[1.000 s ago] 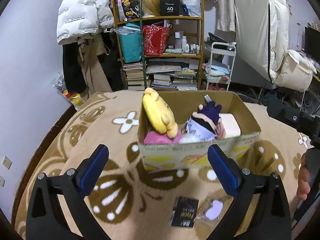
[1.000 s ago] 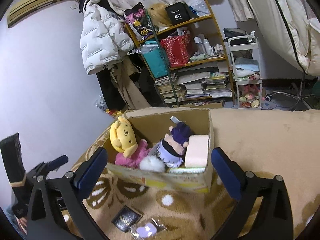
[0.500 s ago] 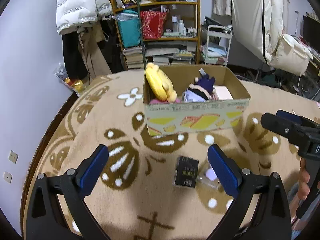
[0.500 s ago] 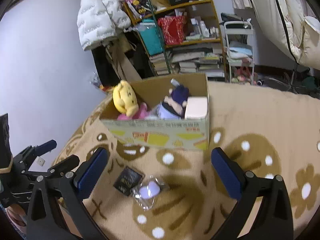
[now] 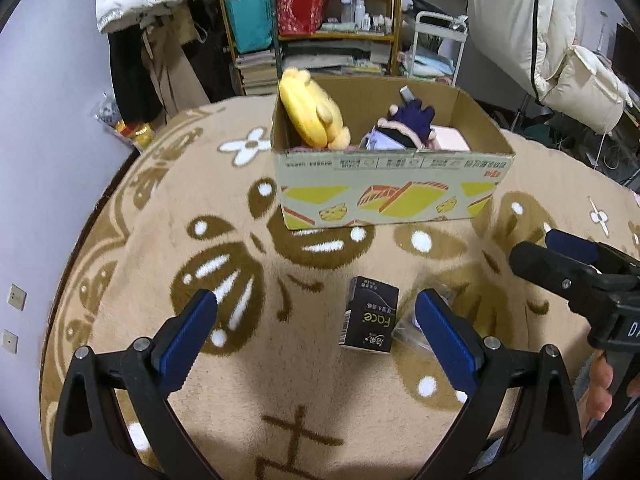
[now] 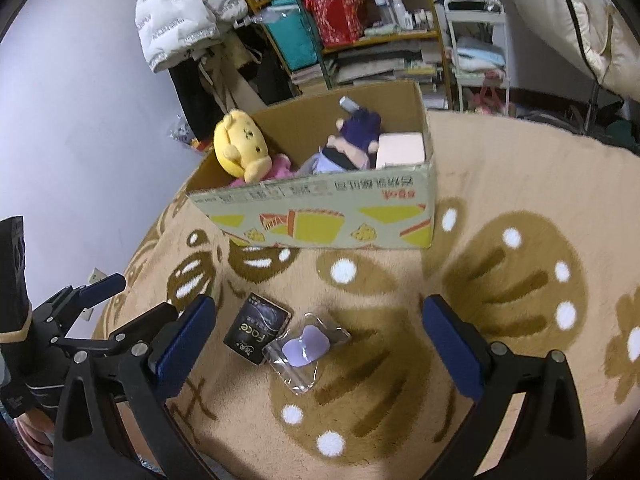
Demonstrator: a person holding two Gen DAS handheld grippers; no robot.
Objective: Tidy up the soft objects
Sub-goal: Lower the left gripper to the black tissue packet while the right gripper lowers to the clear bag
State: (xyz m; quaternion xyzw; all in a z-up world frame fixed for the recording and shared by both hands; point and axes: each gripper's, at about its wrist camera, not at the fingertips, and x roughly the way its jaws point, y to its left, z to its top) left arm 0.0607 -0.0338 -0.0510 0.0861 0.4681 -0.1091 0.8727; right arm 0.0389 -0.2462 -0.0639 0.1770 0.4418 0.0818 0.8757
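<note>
A cardboard box (image 5: 392, 188) (image 6: 320, 220) stands on the patterned rug. Inside it lie a yellow plush (image 5: 308, 114) (image 6: 240, 144), a purple-haired doll (image 5: 404, 128) (image 6: 348, 144) and a pale pink block (image 5: 452, 140) (image 6: 400, 148). On the rug in front lie a black packet (image 5: 370, 314) (image 6: 256, 328) and a clear pouch with a purple soft piece (image 6: 306, 346), partly hidden in the left wrist view (image 5: 408, 326). My left gripper (image 5: 316, 344) is open and empty above the rug, near the packet. My right gripper (image 6: 320, 344) is open and empty over the pouch.
A shelf (image 5: 312, 20) packed with books and bags stands behind the box. Coats (image 6: 180, 12) hang at the left wall. A white cart (image 6: 476, 40) stands to the right of the shelf. The rug's edge (image 5: 80, 240) runs along the left.
Both grippers have drawn back from the box and tilted down toward the rug. The black packet and the pouch now sit between the fingers. Both stay open.
</note>
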